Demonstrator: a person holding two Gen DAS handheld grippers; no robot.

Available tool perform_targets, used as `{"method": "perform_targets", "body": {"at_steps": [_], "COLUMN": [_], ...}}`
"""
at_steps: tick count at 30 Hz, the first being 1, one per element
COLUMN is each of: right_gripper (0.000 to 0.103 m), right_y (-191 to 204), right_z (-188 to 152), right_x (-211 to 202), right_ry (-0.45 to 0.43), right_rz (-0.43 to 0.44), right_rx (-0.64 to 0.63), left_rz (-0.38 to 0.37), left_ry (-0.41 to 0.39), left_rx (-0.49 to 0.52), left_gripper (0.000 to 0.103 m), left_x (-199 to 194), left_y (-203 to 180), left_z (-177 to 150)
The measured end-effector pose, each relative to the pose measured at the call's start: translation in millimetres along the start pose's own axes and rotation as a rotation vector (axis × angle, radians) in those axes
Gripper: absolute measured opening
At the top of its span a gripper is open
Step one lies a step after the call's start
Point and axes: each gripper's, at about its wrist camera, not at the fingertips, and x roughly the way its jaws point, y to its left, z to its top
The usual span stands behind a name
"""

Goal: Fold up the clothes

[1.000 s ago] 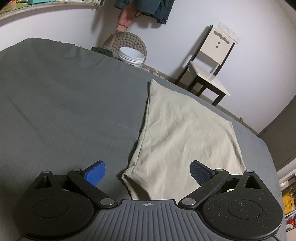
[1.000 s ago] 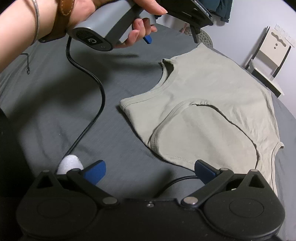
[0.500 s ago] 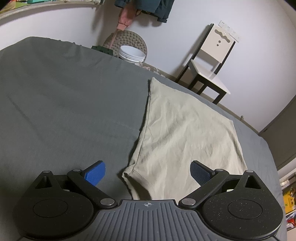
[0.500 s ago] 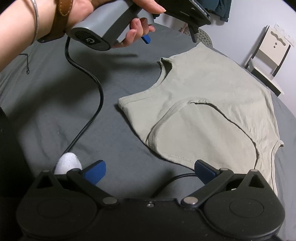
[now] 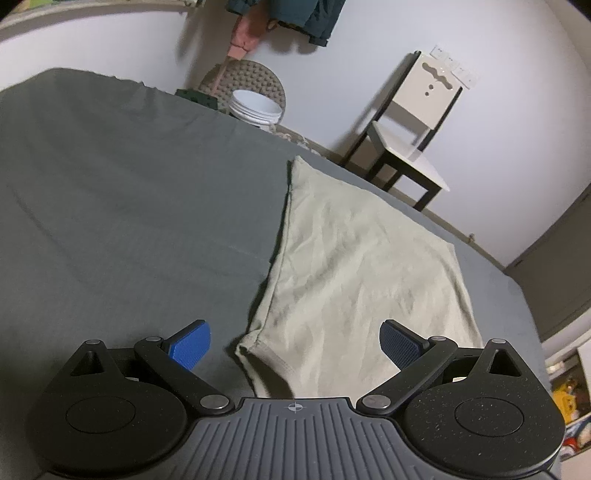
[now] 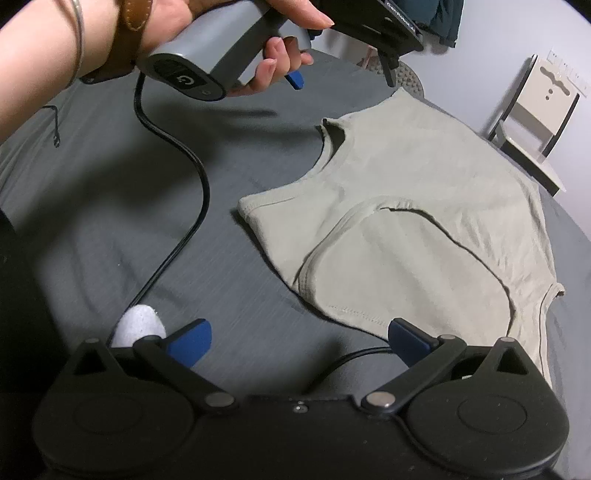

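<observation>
A pale green sleeveless top (image 6: 424, 221) lies flat on the grey bed sheet (image 6: 110, 206), neckline toward me. In the left wrist view the same top (image 5: 354, 266) runs away from me, its near shoulder strap (image 5: 258, 350) between the fingers. My left gripper (image 5: 295, 343) hovers open just above that strap. My right gripper (image 6: 299, 339) is open near the top's front edge, holding nothing. In the right wrist view a hand (image 6: 280, 55) holds the left gripper's grey handle (image 6: 207, 62) above the sheet.
A black cable (image 6: 177, 206) trails from the handle across the sheet. A white rounded object (image 6: 136, 328) sits by my right gripper's left finger. Beyond the bed stand a white chair (image 5: 417, 136), a white bucket (image 5: 255, 107) and hanging clothes (image 5: 288, 18).
Both grippers have crept slightly forward and to the right over the top. Neither has closed, and the top has not moved.
</observation>
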Motion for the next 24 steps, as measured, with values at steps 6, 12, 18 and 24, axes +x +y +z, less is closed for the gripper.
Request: {"method": "perform_targets", "body": {"at_steps": [6,12,18,24], "right_gripper": [0.103,0.102,0.101,0.095], "right_y": [2,8,10,28], "right_z": [0,-7,-5,7], "right_x": [-9,-14,-17,0], "right_ry": [-0.039,-0.092,-0.152,-0.212], "right_rz": [-0.091,-0.178,-0.201,-0.21], "right_rx": [-0.033,-0.112,-0.156,-0.324], "left_rz": [-0.055,-0.081,-0.085,-0.047], "left_ry": [0.048,0.044,0.038,0.086], "left_rx": [0.055,-0.009,-0.136,-0.088], "left_gripper": [0.099,0.099,0.098,0.098], "left_x": [4,8,17,37], "left_y": [-1,9,33,26], "left_z": [2,5,6,-1]}}
